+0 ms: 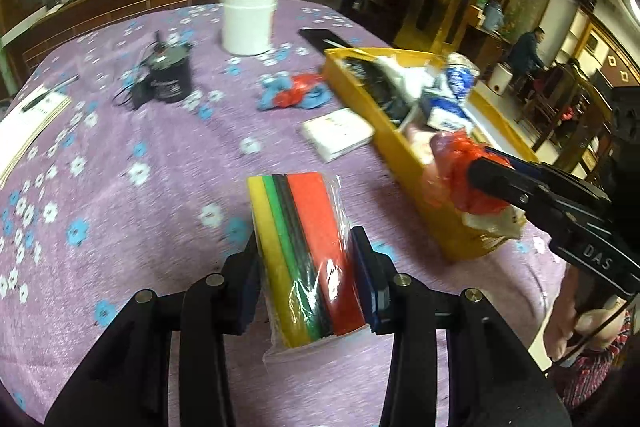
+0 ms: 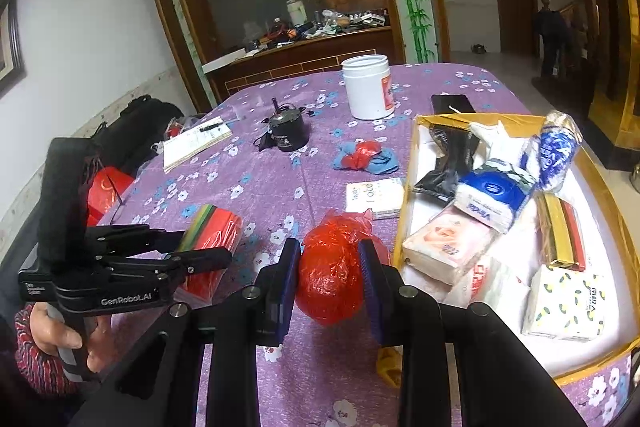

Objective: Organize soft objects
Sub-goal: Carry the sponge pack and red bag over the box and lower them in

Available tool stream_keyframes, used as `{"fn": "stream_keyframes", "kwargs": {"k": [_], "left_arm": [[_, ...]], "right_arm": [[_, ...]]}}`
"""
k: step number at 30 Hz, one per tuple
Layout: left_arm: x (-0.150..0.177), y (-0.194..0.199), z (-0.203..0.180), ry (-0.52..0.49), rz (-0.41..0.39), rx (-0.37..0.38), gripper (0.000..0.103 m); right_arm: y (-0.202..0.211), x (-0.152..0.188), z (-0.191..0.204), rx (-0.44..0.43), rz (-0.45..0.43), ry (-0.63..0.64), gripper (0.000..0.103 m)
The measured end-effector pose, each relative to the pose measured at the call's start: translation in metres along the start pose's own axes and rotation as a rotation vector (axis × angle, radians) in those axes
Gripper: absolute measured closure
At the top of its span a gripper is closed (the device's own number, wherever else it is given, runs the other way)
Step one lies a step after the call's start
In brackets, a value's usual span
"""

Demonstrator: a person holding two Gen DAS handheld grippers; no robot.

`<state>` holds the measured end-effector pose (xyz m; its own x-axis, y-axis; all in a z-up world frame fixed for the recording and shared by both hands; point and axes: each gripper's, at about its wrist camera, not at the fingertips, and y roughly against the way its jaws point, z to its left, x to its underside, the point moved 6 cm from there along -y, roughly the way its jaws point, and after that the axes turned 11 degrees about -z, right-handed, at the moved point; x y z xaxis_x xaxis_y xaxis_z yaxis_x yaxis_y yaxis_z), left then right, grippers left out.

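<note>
My left gripper (image 1: 306, 269) is shut on a wrapped pack of coloured sponges (image 1: 306, 251), yellow, green, black and red, held over the purple tablecloth. The pack also shows in the right wrist view (image 2: 212, 227), with the left gripper (image 2: 224, 247) around it. My right gripper (image 2: 330, 281) is shut on a crumpled red plastic bag (image 2: 332, 275), held just left of the yellow box (image 2: 402, 211). In the left wrist view the red bag (image 1: 460, 171) hangs at the box's near rim (image 1: 404, 163) in the right gripper (image 1: 478, 171). The box holds several tissue packs (image 2: 448, 243).
A white jar (image 1: 249, 21), a black pot with cable (image 1: 170, 75), a blue and red cloth bundle (image 1: 292, 93), a small tissue pack (image 1: 338, 133), a notebook (image 1: 28, 125) and a black phone (image 1: 322, 37) lie on the table (image 1: 120, 187). The table edge is right of the box.
</note>
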<state>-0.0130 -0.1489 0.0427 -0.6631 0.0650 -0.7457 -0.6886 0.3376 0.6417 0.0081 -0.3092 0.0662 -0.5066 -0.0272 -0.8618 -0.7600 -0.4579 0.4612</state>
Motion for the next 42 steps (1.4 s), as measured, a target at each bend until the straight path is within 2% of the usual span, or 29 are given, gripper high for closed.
{"fn": "stream_keyframes", "kwargs": {"k": [12,19,24,32,39,42], "left_arm": [[-0.032,-0.024,-0.098,-0.137,-0.001,0.143,0.065],[-0.035,-0.061,-0.145,-0.186,0.046,0.205,0.064],[-0.037,-0.084,-0.161,-0.195,0.055,0.223,0.064],[-0.037,-0.108,-0.177,-0.230,0.044,0.226,0.064],[-0.033,-0.105,-0.181,-0.211,0.043,0.249,0.064],[-0.035,-0.100,-0.181,-0.183,0.058,0.276,0.061]], "right_arm": [[0.032,-0.021,-0.073,0.120,-0.073,-0.115,0.072],[0.044,-0.030,-0.129,0.224,-0.080,-0.173,0.072],[0.038,-0.026,-0.162,0.261,-0.044,-0.219,0.072],[0.024,-0.017,-0.192,0.306,0.000,-0.261,0.072],[0.016,-0.011,-0.201,0.324,0.021,-0.282,0.072],[0.016,-0.011,-0.202,0.329,0.023,-0.282,0.069]]}}
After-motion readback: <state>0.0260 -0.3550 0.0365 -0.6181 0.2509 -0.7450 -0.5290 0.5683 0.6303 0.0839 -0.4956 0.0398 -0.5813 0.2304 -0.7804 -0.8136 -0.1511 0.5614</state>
